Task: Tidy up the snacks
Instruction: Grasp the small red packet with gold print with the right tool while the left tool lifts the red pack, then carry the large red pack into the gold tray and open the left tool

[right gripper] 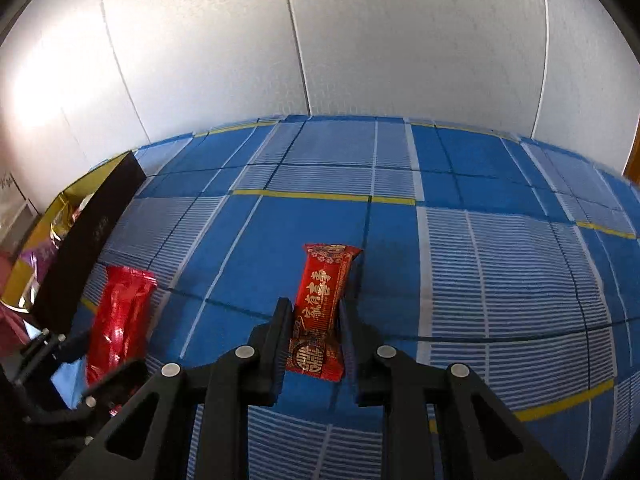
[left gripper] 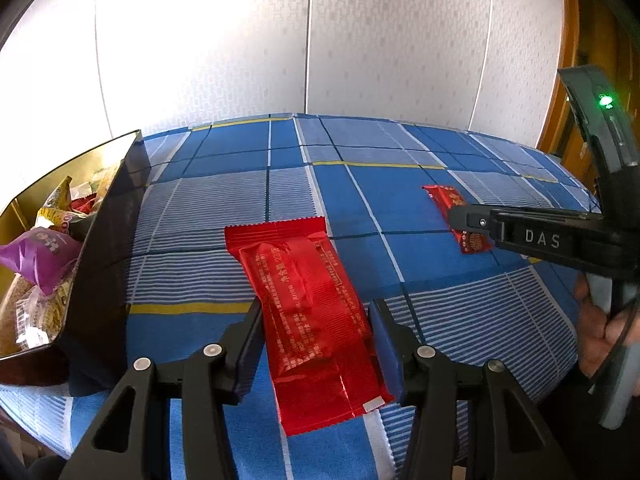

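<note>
**Red foil packets at the moment of pick-up**

Red, glossy film wraps both snacks left on the blue checked cloth (left gripper: 248,168) that covers the surface. The left gripper (left gripper: 314,344) straddles the large red packet (left gripper: 304,300), which lies flat with one crimped end toward the camera; its jaws stand at either long edge, apparently pressing the wrapper, though the contact cannot be told for certain. The right gripper (right gripper: 316,340) has its jaws closed on the small red bar (right gripper: 320,304), gripping it across its narrow width near the end closest to the camera, while the far end points away over the cloth. The left wrist view shows the same bar (left gripper: 454,200) partly hidden behind the right jaws, well apart from the large packet. A black box with a gold lining (left gripper: 108,240) stands at the left edge of the surface, just beside the large packet, and already holds mixed wrapped snacks, among them a purple bag (left gripper: 38,256).

Handling, as a judgement: both items look light. The film is probably slippery and crinkles easily, and the contents may crumble under hard pressure. Best purchase is likely across the filled middle of each packet, not on the thin crimped ends, which would fold and slide. Both packets presumably belong in the box.
</note>
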`<state>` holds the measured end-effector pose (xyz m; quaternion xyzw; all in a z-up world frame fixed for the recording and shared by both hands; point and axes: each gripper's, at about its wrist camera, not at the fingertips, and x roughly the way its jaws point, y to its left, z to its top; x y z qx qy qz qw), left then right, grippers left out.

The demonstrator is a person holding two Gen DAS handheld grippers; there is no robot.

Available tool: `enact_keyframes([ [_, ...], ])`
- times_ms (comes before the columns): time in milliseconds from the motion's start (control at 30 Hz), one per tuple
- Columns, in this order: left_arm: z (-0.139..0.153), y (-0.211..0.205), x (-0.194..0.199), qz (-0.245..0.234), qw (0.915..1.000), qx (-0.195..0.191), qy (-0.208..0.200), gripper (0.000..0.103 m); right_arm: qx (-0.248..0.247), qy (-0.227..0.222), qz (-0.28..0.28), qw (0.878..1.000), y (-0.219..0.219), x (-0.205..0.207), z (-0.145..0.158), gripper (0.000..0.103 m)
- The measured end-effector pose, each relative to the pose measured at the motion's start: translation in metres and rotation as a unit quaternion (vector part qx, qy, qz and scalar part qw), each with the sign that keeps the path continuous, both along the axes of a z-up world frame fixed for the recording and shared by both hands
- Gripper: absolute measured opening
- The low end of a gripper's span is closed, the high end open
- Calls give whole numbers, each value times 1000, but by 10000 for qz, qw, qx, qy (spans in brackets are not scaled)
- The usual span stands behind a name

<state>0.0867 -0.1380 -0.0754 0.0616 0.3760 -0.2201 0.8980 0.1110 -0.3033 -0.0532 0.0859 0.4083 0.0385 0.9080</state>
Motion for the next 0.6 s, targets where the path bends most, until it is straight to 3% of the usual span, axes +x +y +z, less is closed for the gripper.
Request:
enact_keyframes([
  [133,1,2,-1,74,10000,54,34,50,258,-21,12,9997,-6,-1,-4,27],
  [333,3,8,-8,105,9998,123,86,49,-215,-152,19,9997,6,-3,-3,27],
  [600,5,17,-19,122,9998,112,55,49,-166,-196,11,9997,4,-4,-4,27],
])
